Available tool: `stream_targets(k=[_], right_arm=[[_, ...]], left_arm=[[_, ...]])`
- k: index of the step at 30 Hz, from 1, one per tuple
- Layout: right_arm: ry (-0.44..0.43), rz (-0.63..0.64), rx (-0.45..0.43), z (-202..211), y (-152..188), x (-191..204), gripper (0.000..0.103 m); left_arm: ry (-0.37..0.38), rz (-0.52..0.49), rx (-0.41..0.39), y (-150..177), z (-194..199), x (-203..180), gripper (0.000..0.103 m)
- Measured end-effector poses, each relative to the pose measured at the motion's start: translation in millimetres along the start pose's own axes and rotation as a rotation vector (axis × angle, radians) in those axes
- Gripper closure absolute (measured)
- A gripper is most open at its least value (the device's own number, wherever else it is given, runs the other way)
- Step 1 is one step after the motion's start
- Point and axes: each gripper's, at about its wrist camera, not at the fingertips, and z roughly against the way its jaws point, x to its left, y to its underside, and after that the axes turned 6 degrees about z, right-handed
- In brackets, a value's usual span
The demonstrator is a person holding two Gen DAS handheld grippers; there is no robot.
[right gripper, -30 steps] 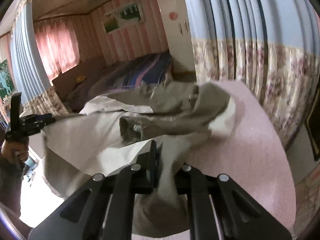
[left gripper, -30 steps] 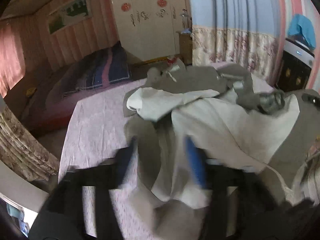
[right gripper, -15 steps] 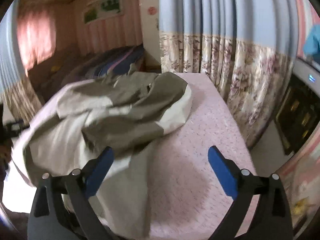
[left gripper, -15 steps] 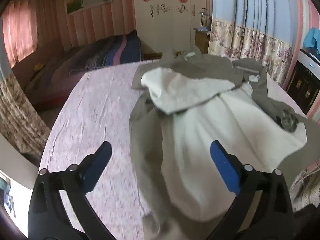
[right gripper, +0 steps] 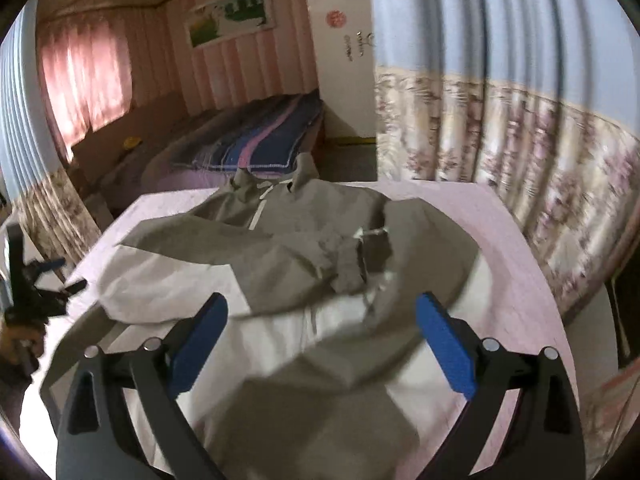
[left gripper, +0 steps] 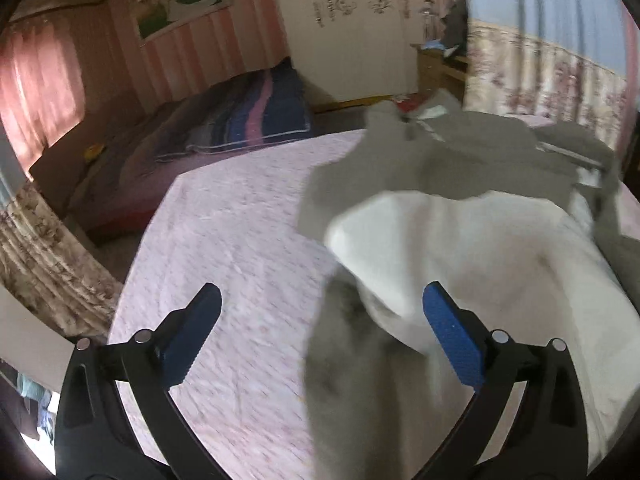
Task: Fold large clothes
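Observation:
A large grey and cream hooded jacket (right gripper: 304, 256) lies crumpled on a pink-covered table (right gripper: 500, 232). It also shows in the left wrist view (left gripper: 460, 240), heaped at the right of the table (left gripper: 240, 240). My left gripper (left gripper: 320, 332) is open and empty, hovering above the jacket's near left edge. My right gripper (right gripper: 320, 340) is open and empty above the jacket's near part. The left gripper also shows at the far left of the right wrist view (right gripper: 36, 284).
A bed with a striped blue and purple cover (right gripper: 256, 136) stands beyond the table. Floral curtains (right gripper: 520, 144) hang to the right. A white wardrobe (left gripper: 352, 32) stands at the back. A floral drape (left gripper: 40, 256) is at the left.
Both grippers let go of the jacket and opened wide. The jacket dropped into a heap on the table. Both grippers have drawn back above it.

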Motion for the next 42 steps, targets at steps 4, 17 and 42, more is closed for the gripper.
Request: stream_targets(k=[4,17,42], right_arm=[[-0.001,0.023,0.04,-52.8,-16.3,7.0,0.008],[0.071,0.1,0.235,-173.4,-19.6,-5.7,0.098],[0.209,-0.054,0.004,-100.5,-37.9,-88.5,0.033]], left_arm=[[-0.027,0.065,0.03,-19.2,-37.1,27.7,0.003],[0.005,0.144,0.097,-30.4,-104.2,41.6,0.003],[0.166,0.057,0.21,-47.5,-153.9,-5.7,0.003]])
